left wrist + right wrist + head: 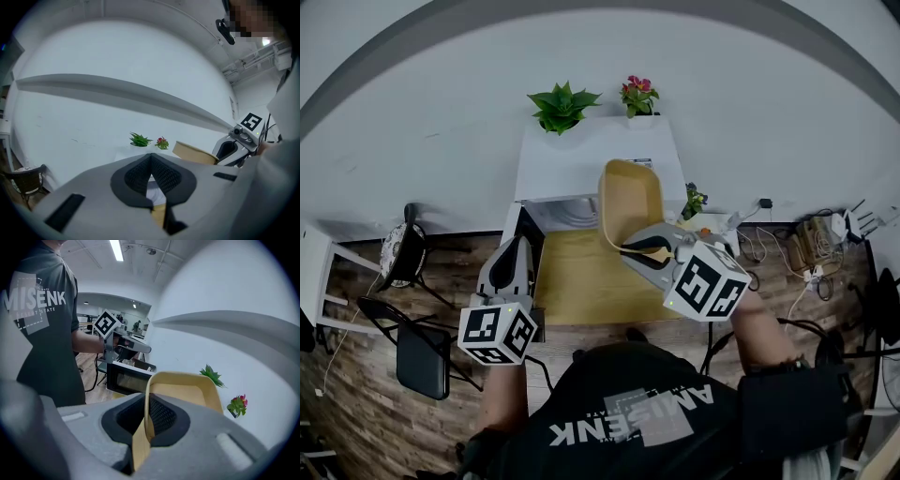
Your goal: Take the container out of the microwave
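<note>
A tan rectangular container [630,197] hangs tilted on edge in front of the white microwave [591,164], above the wooden table [581,281]. My right gripper [642,251] is shut on its near rim; in the right gripper view the rim [146,399] runs between the pads. The microwave's dark door [528,239] stands open at the left. My left gripper [517,246] hovers by that door with its jaws shut and nothing between them [151,176]. From the left gripper view the container [194,153] and the right gripper [236,145] show at the right.
Two potted plants [561,106] [637,96] stand on top of the microwave. Dark chairs [422,356] sit left of the table on the wood floor. Cables and a power strip [811,248] lie at the right. A white wall rises behind.
</note>
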`<action>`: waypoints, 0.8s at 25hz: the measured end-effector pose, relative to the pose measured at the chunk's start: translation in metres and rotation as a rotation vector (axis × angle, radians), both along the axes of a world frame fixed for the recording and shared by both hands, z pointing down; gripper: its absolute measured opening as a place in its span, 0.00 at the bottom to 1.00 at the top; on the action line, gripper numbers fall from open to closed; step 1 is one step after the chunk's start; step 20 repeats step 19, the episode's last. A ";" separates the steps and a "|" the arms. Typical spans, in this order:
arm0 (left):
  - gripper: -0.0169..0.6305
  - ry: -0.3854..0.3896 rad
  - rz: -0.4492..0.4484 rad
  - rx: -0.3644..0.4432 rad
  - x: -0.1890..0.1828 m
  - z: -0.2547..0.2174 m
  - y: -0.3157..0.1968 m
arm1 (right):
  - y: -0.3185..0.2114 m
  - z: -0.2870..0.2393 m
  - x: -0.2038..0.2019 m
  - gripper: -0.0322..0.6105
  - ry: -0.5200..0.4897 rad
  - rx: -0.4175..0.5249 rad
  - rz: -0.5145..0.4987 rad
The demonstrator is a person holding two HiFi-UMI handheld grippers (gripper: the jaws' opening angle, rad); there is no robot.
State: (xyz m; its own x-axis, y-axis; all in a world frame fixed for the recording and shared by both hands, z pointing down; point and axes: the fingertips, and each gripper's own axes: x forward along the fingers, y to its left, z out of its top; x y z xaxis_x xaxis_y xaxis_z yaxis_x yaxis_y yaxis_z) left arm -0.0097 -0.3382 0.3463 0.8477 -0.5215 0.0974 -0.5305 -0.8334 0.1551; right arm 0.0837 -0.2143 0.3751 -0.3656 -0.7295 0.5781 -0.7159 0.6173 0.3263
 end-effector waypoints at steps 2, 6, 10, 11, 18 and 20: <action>0.03 -0.004 -0.005 0.004 -0.001 0.001 -0.001 | -0.001 -0.002 -0.001 0.09 0.000 0.005 -0.011; 0.03 -0.017 -0.011 0.000 -0.001 0.003 -0.003 | -0.002 -0.003 -0.005 0.09 0.012 0.002 -0.041; 0.03 -0.028 -0.021 -0.008 0.000 0.004 -0.007 | -0.007 -0.005 -0.006 0.09 0.011 -0.002 -0.055; 0.03 -0.033 -0.023 -0.005 0.000 0.005 -0.008 | -0.008 -0.004 -0.005 0.09 0.010 -0.003 -0.057; 0.03 -0.042 -0.026 -0.017 0.003 0.008 -0.012 | -0.013 -0.004 -0.002 0.09 0.010 -0.003 -0.061; 0.03 -0.039 -0.024 -0.022 0.003 0.008 -0.012 | -0.014 -0.004 -0.002 0.09 0.009 -0.001 -0.061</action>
